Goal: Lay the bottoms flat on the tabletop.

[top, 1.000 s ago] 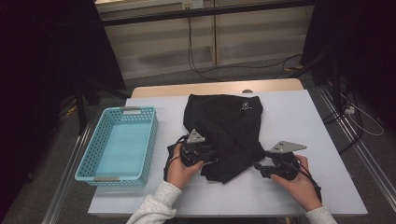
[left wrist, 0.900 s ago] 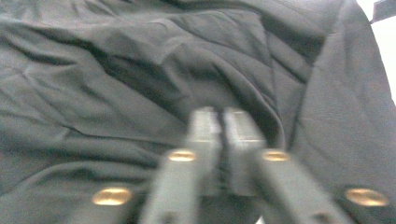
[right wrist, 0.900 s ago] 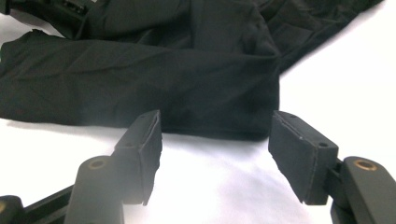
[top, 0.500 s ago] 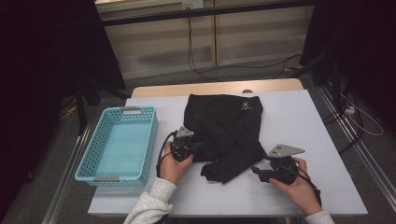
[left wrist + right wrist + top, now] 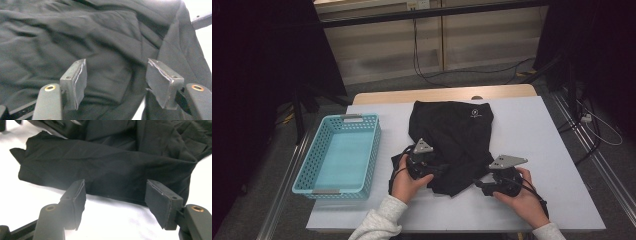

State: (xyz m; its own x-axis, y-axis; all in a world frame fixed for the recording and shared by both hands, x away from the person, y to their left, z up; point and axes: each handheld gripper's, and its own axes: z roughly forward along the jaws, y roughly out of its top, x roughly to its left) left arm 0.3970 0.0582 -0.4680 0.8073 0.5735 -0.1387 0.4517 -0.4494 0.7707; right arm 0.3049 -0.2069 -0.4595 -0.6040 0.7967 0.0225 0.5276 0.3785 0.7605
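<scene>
Left tool (image 5: 439, 170) back over black garment (image 5: 457, 135), jaws just opened, right tool (image 5: 479, 186) gaping at its hem

Black garment (image 5: 454, 140) with small white logo, crumpled, partly folded, lying flat mid-table beside basket.

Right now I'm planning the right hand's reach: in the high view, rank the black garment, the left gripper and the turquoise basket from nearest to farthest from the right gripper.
1. Black garment: its near hem lies just left of the right gripper.
2. Left gripper: farther left, over the garment's near-left part.
3. Turquoise basket: farthest, at the table's left edge.
</scene>
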